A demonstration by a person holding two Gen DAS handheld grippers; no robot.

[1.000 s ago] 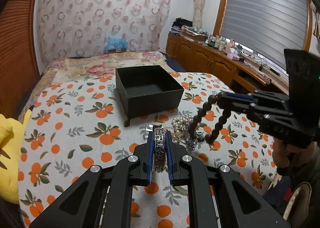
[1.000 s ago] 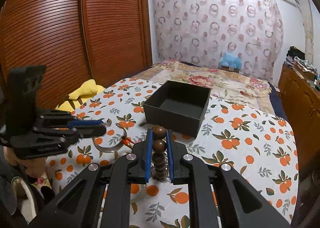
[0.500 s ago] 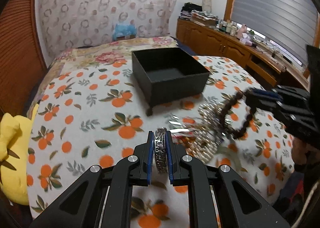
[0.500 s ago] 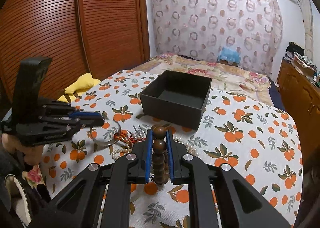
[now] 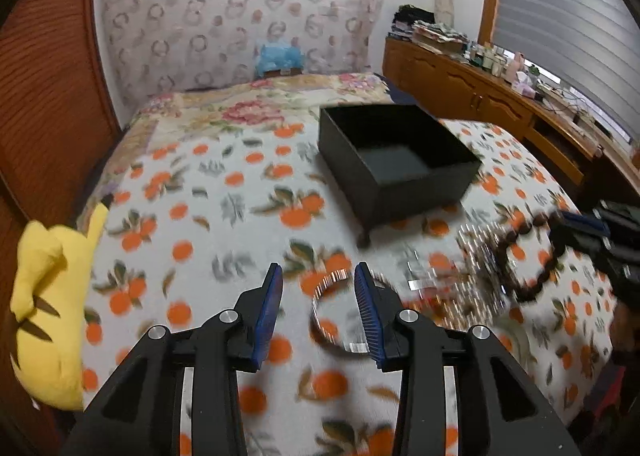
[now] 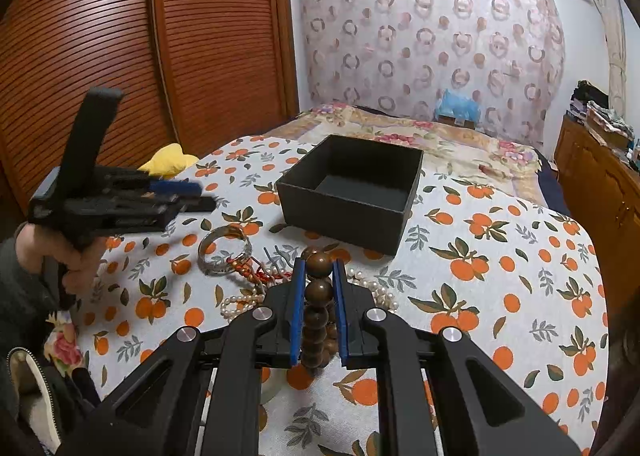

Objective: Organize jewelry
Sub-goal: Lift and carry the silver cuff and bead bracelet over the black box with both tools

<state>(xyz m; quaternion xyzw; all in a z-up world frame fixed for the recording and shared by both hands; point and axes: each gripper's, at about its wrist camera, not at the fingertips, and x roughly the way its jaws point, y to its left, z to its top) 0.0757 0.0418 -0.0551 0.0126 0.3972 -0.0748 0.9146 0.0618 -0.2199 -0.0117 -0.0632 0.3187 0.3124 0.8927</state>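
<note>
My left gripper (image 5: 318,288) is open and empty above the bedspread; it also shows in the right wrist view (image 6: 188,196). The silver bangle (image 5: 332,316) lies blurred on the spread just below its jaws and shows in the right wrist view (image 6: 224,252) as well. My right gripper (image 6: 318,288) is shut on a brown wooden bead bracelet (image 6: 318,308), held above a pile of pearls and red cord (image 6: 260,288). The gripper (image 5: 580,232) and the bracelet (image 5: 524,256) show at the right of the left wrist view. An open black box (image 6: 352,192) (image 5: 396,168) stands beyond.
The bed has an orange-print spread (image 6: 500,256). A yellow plush toy (image 5: 48,296) lies at the left edge. A wooden sideboard (image 5: 500,104) with clutter runs along the right; a slatted wooden wardrobe (image 6: 140,56) stands on the left.
My left gripper has opened and let go of the silver bangle, which now lies on the spread. The right gripper still holds the bead bracelet, nearly in place.
</note>
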